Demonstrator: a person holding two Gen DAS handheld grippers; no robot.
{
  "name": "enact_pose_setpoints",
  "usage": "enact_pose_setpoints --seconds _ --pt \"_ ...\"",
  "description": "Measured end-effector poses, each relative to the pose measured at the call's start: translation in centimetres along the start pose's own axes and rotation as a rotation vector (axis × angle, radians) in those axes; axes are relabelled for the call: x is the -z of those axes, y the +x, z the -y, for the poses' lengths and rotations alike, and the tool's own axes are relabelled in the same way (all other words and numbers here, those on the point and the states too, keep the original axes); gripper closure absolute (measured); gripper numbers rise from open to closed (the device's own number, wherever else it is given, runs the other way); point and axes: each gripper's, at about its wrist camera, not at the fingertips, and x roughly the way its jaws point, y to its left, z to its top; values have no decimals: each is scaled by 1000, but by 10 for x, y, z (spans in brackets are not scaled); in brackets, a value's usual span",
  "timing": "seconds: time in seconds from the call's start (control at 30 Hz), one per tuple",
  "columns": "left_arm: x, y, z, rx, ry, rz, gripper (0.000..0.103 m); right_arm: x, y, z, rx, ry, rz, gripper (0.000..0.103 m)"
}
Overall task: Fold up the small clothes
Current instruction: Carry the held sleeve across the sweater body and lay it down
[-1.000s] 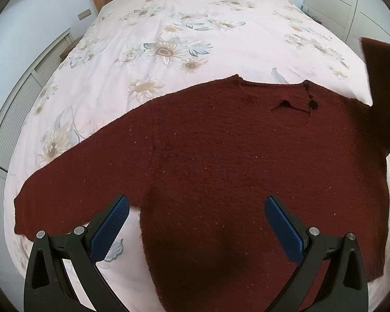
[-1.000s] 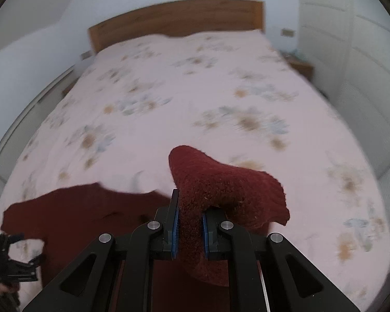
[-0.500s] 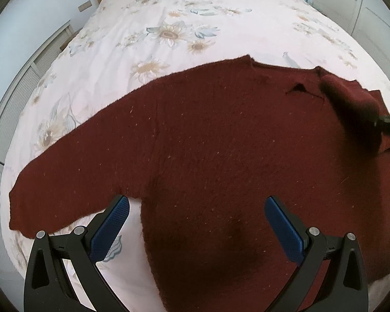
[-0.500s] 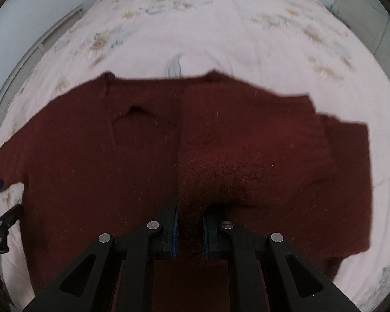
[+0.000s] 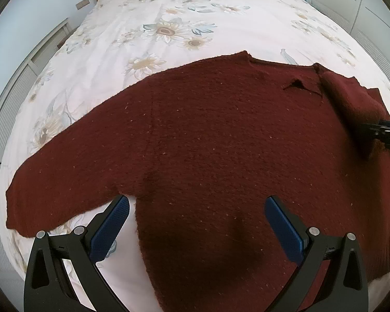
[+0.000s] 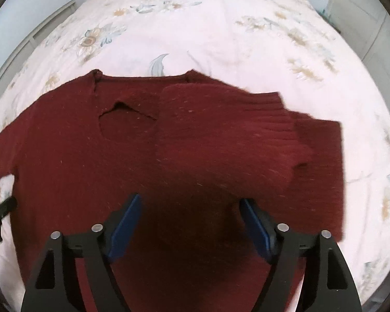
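One sleeve (image 6: pixel 221 130) was folded onto the sweater (image 5: pixel 208 143); right gripper (image 6: pixel 189 223) had just opened, empty; left gripper (image 5: pixel 197 223) gaped, empty; other sleeve (image 5: pixel 65 176) looked next.

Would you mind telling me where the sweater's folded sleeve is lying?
In the right wrist view, the folded sleeve lies across the sweater's chest, right of the neckline.

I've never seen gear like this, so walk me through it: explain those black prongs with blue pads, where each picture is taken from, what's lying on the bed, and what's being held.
The prongs are hand-held two-finger grippers, one in each of a person's hands, each carrying a wide-angle camera that looks along its fingers. One view is over the left gripper, the other over the right gripper. A dark red sweater lies flat on a floral bedspread. One sleeve is folded across its body. The right gripper's jaws have just been opening and the sleeve lies free of them. Both grippers are open and hold nothing.
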Motion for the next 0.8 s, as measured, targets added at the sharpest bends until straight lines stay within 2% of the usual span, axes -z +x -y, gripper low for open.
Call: enact_pose_setpoints --seconds 0.1,0.33,0.47,0.63,0.8 --pt "-2 1 4 -2 12 -8 1 8 -12 13 19 -4 7 24" --pt "-8 3 25 8 63 -4 1 41 -32 67 93 91 30 24" --pt "-21 5 58 0 146 12 1 60 -32 102 120 168 10 24" --pt "-46 6 110 72 246 30 1 78 -29 130 137 235 7 24" --pt "-73 6 168 93 353 51 1 88 -24 147 130 280 7 24"
